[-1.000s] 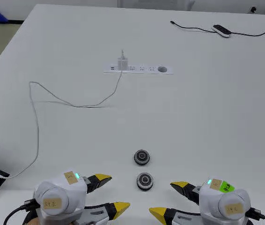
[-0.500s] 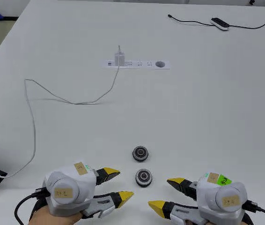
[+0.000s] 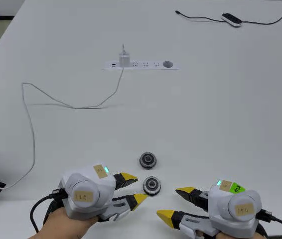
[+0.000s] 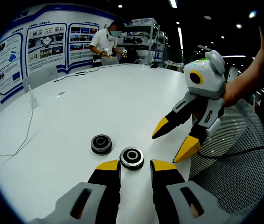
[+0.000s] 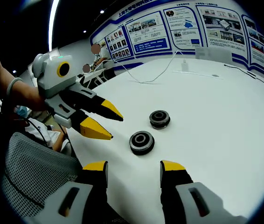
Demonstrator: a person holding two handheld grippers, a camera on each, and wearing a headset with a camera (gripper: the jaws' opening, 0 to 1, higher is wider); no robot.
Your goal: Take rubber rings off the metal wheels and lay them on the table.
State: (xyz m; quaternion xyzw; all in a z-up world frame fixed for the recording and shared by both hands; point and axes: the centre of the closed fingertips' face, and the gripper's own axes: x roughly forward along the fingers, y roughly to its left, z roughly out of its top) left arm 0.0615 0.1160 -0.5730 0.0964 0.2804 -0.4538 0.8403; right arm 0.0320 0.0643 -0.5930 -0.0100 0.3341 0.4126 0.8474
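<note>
We see the nearer wheel [image 3: 152,185] and the farther wheel [image 3: 148,160] lying close together on the white surface [image 3: 206,124]. Our left gripper [image 3: 138,188] has its jaws moderately apart and empty, with the tips just short of the nearer wheel. Our right gripper [image 3: 169,202] is near that wheel too, its jaws wide and empty.

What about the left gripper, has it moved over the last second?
Yes. The left gripper has moved forward and to the right, toward the nearer metal wheel; its open jaws now sit much closer to that wheel than before.
</note>
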